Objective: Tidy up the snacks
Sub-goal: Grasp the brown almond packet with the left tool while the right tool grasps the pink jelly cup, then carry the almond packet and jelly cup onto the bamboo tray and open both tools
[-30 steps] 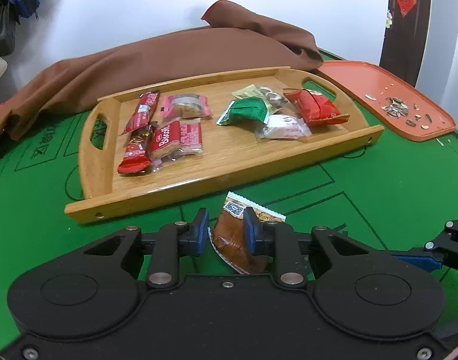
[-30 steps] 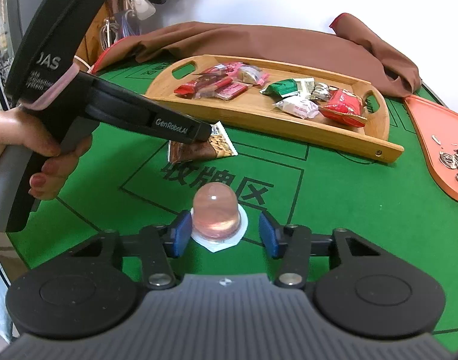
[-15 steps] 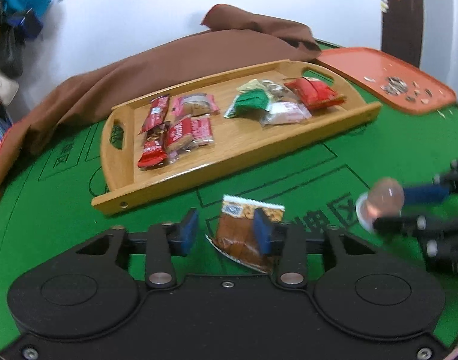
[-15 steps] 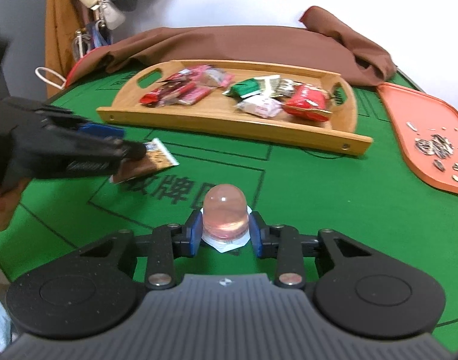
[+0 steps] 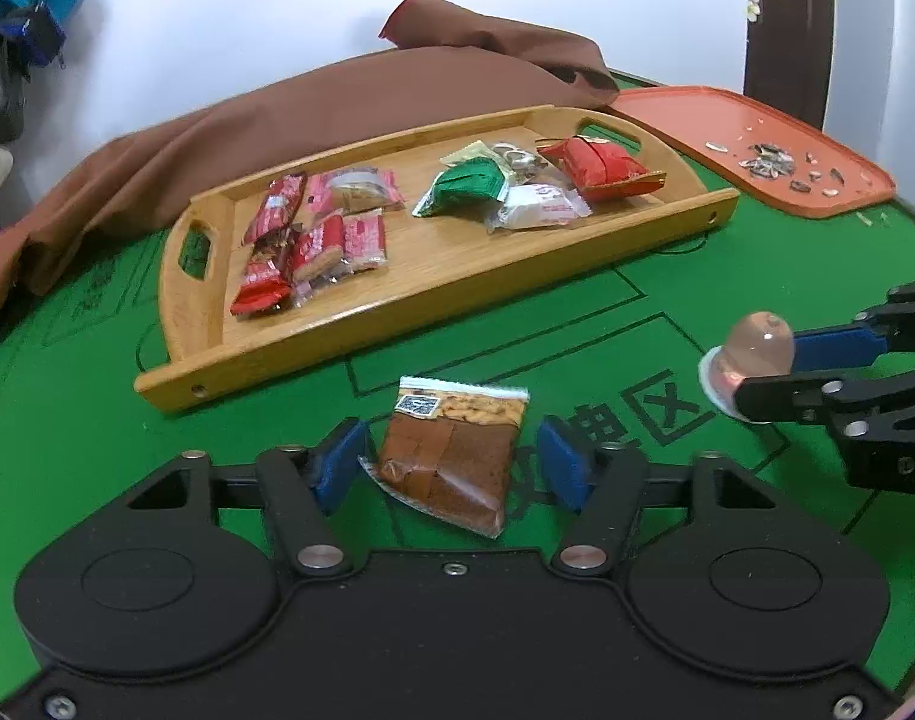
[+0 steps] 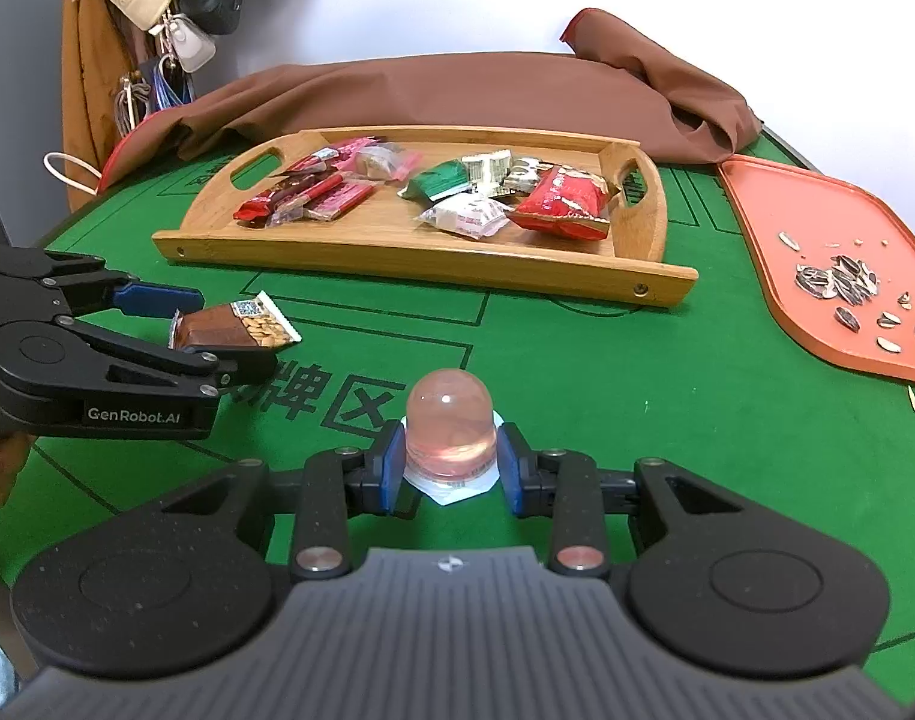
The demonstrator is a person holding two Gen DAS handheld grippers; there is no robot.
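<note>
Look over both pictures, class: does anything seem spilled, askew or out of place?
Yes. Sunflower seeds and shells lie scattered loose across the orange tray. Two snacks are off the wooden tray: a brown packet lying askew on the green table, and a pink jelly cup.

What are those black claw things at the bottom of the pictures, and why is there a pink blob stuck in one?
They are two grabbing tools that a person holds, one in each hand. Each has a camera looking out along its two blue-tipped fingers, so each picture comes from one tool.

The right gripper has its fingers shut on the pink dome-shaped jelly cup. The left gripper is open, with the brown nut-bar packet lying between its fingers on the green felt table.

Behind them is a wooden tray with handles holding wrapped snacks in red, green and white. On the right lies an orange plastic tray with sunflower seeds. A brown cloth lies at the back.
</note>
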